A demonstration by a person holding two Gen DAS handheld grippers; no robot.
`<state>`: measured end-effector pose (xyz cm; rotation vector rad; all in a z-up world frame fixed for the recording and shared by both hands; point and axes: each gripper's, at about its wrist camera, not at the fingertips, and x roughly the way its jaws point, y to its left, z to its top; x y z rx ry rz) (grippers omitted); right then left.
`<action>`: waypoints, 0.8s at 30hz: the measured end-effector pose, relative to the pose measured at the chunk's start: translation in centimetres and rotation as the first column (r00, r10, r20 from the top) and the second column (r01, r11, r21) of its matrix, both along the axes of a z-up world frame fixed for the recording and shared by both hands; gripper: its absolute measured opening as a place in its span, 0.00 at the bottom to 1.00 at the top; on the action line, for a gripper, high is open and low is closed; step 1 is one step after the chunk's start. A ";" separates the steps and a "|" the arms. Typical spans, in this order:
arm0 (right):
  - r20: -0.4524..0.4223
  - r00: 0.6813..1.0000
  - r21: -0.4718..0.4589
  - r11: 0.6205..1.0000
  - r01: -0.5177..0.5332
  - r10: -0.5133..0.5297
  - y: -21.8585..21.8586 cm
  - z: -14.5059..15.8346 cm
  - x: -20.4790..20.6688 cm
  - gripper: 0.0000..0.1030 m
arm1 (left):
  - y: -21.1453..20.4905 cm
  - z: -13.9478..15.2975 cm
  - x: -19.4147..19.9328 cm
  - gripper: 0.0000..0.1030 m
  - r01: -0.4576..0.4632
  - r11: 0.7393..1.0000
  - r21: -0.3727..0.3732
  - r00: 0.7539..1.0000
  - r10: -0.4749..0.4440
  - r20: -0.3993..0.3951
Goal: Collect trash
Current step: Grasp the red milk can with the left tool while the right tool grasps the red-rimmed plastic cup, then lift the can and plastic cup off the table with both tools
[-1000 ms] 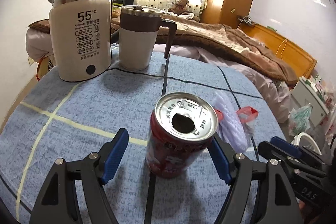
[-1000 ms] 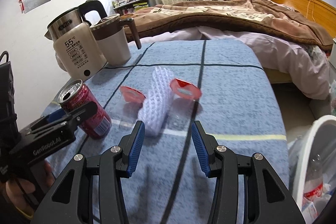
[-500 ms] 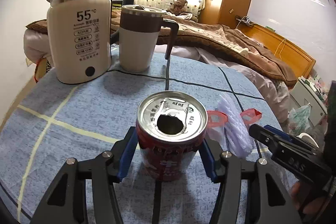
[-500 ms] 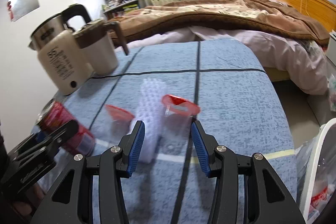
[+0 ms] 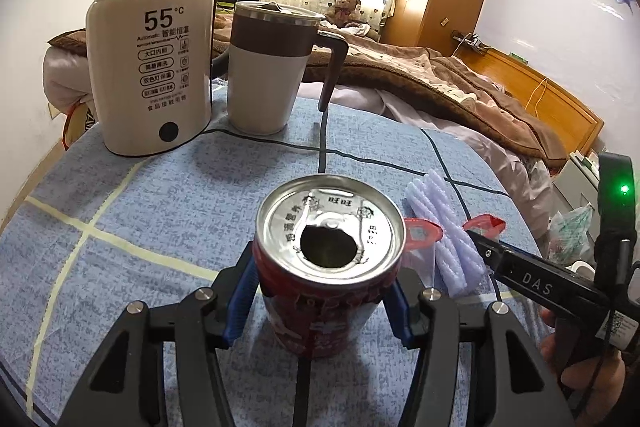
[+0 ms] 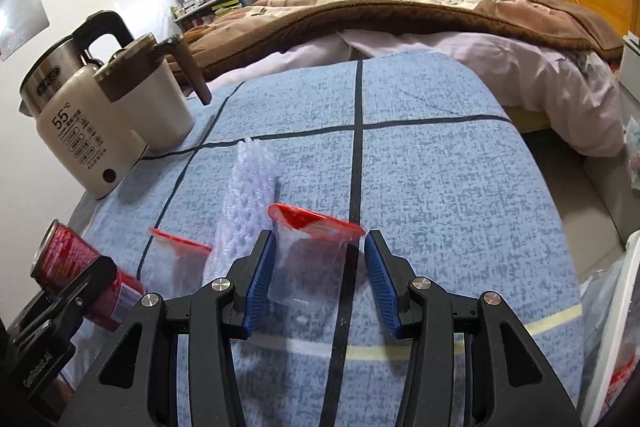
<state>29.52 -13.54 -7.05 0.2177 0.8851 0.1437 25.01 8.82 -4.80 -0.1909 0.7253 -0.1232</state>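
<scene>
A table covered by a blue checked cloth (image 6: 440, 167) was seen, its near edge cut off by both views. The kettle (image 5: 154, 67) served as landmark at the cloth's far left; the lidded mug (image 5: 266, 67) was set just beside it, on its right, and whether the two touched could not be told.

Nearer the camera than the kettle, the red can (image 5: 326, 267) was held upright between the blue pads (image 5: 240, 301) of the left gripper (image 5: 320, 303), which were pressed against its sides; its base was hidden by its own body. In the right wrist view only part of it was shown, behind a black finger.

Right of the can, further from the kettle, a strip of white foam netting (image 6: 250, 199) was laid, with a red-rimmed clear cup (image 6: 180, 259) beside it, blurred and hard to make out. A second red-rimmed clear cup (image 6: 308, 255) was found between the closing jaws of the right gripper (image 6: 320, 275); one pad was at its wall, the other stood clear.

A white bin (image 6: 616, 327) was cut off at the frame's right edge.
</scene>
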 end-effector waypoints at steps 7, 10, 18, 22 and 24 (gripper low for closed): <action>0.023 1.000 -0.004 1.000 -0.001 0.001 -0.1 0.4 -0.6 0.30 | -0.1 0.1 -0.3 0.54 0.007 1.000 0.003 1.000 -0.007 0.004; 0.025 1.000 -0.005 1.000 -0.005 0.005 -0.1 0.5 -1.0 0.30 | -0.1 0.1 -0.4 0.54 0.006 1.000 0.007 1.000 -0.006 0.002; 0.051 0.999 -0.011 1.000 -0.002 0.002 -0.4 1.2 -3.1 0.30 | -1.0 1.1 -2.1 0.54 0.027 0.998 0.055 0.999 -0.029 0.031; 0.075 0.997 -0.010 1.000 -0.003 0.004 -0.6 2.0 -4.5 0.30 | -1.8 1.7 -3.3 0.54 0.051 0.996 0.078 0.998 -0.054 0.042; 0.084 0.996 -0.010 1.000 -0.005 0.006 -0.6 2.5 -5.2 0.30 | -2.3 1.9 -3.9 0.54 0.064 0.994 0.092 0.997 -0.068 0.043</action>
